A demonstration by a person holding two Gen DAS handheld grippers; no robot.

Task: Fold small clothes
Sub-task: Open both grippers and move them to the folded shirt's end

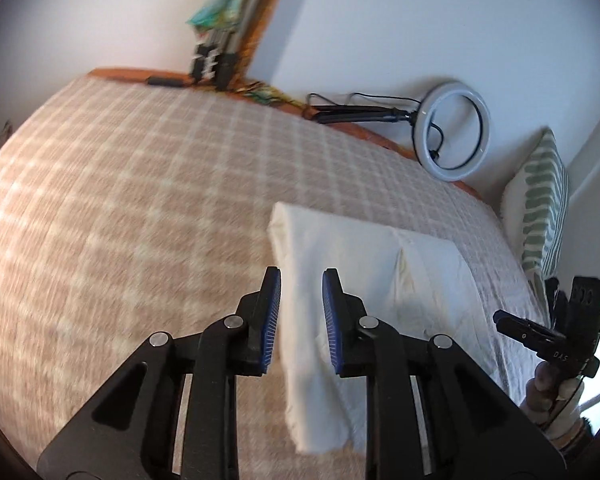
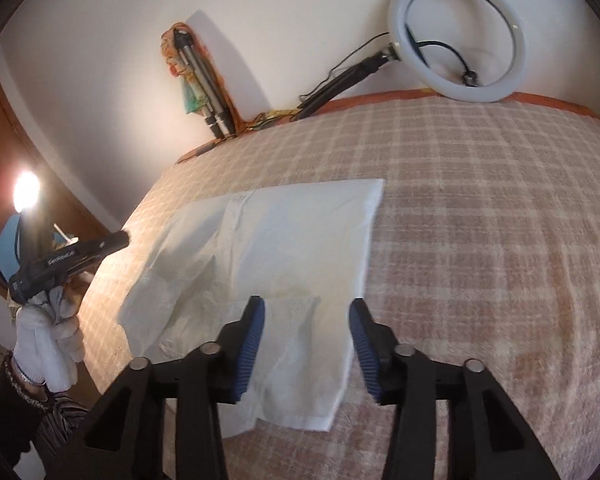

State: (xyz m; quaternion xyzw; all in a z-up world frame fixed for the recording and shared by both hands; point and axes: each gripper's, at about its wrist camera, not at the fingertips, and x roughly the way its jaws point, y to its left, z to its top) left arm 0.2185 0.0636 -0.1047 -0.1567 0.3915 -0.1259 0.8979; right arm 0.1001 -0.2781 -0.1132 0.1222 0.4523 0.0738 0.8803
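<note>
A small white garment point(image 1: 364, 264) lies folded and flat on the checked bedspread point(image 1: 140, 200). It also shows in the right wrist view point(image 2: 284, 240), on the bedspread point(image 2: 480, 240). My left gripper point(image 1: 301, 280) is open and empty, held above the garment's left edge. My right gripper point(image 2: 307, 310) is open and empty, held above the garment's near end. The right gripper also shows at the right edge of the left wrist view point(image 1: 556, 320). The left gripper shows at the left of the right wrist view point(image 2: 80, 256), held in a white-gloved hand.
A ring light point(image 1: 454, 132) on a black arm leans against the far wall, also in the right wrist view point(image 2: 458, 36). A green striped pillow point(image 1: 544, 208) stands at the right. A folded tripod with colourful cloth point(image 2: 204, 84) leans in the corner. A bright lamp point(image 2: 26, 194) shines at left.
</note>
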